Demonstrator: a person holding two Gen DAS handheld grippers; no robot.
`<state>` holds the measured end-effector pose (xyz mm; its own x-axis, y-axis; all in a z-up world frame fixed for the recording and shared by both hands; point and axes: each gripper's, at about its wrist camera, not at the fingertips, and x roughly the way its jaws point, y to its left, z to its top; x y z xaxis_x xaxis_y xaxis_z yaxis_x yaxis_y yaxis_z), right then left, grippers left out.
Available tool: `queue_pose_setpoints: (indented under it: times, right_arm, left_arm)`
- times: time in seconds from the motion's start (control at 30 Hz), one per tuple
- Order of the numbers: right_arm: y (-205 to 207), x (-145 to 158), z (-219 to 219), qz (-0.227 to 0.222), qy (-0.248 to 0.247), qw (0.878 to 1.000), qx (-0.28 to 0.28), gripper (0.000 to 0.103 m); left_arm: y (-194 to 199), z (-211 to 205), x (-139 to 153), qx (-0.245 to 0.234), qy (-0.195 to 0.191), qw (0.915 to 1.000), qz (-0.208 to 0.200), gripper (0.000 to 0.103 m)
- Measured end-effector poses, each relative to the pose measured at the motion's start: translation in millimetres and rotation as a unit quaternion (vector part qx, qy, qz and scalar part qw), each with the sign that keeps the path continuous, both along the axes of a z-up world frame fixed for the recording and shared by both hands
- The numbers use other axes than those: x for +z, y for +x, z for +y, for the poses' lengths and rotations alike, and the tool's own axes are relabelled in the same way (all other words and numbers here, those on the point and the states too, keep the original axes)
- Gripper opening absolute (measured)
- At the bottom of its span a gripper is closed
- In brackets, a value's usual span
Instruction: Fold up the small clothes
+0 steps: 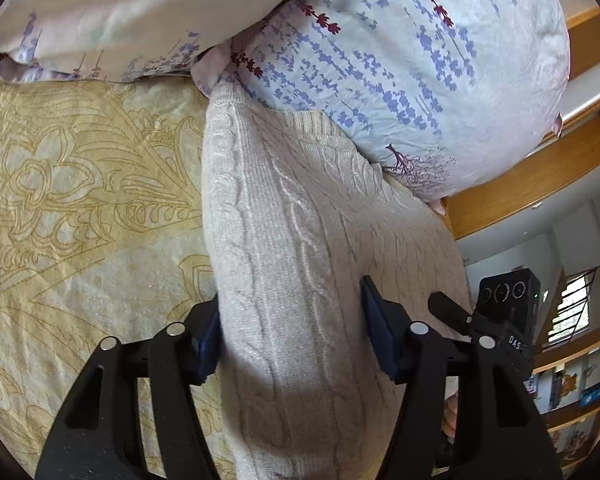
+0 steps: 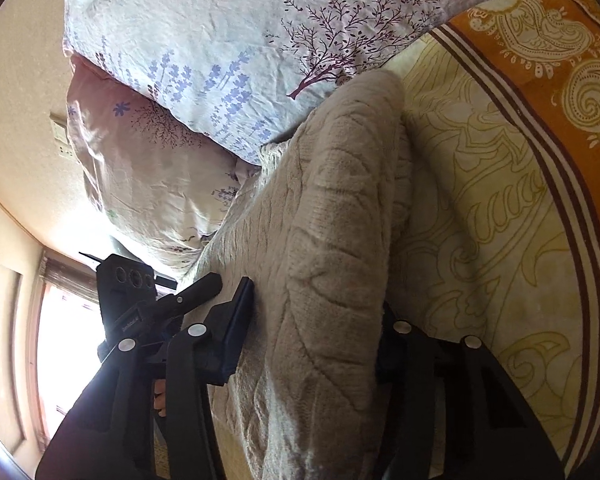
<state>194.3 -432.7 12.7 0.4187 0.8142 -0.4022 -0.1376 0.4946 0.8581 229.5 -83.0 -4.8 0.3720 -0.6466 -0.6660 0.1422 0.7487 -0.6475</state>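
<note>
Both grippers straddle a fold of cream cable-knit sweater on a patterned bed.

In the left wrist view the left gripper [image 1: 292, 336] sits at the bottom of the frame with a raised ridge of the sweater [image 1: 300, 240] running up between its blue pads [image 1: 374, 328]; whether they are clenched on the knit I cannot tell. The sweater's far end touches the floral pillow [image 1: 420, 60] at upper right, and the yellow bedspread [image 1: 80, 200] fills the left. In the right wrist view the right gripper [image 2: 312, 332] likewise straddles a thick fold of the sweater at bottom centre; its right pad is hidden by the knit, so its grip is unclear.
</note>
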Motion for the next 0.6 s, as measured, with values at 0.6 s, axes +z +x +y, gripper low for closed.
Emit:
queue_pose_setpoints:
  times: [0.6]
  right_arm:
    - [-16, 29, 106, -0.084, -0.023, 0.989, 0.123, 0.038]
  left_arm:
    - [-63, 109, 37, 0.037, -0.046, 0.9974, -0.042, 0.037]
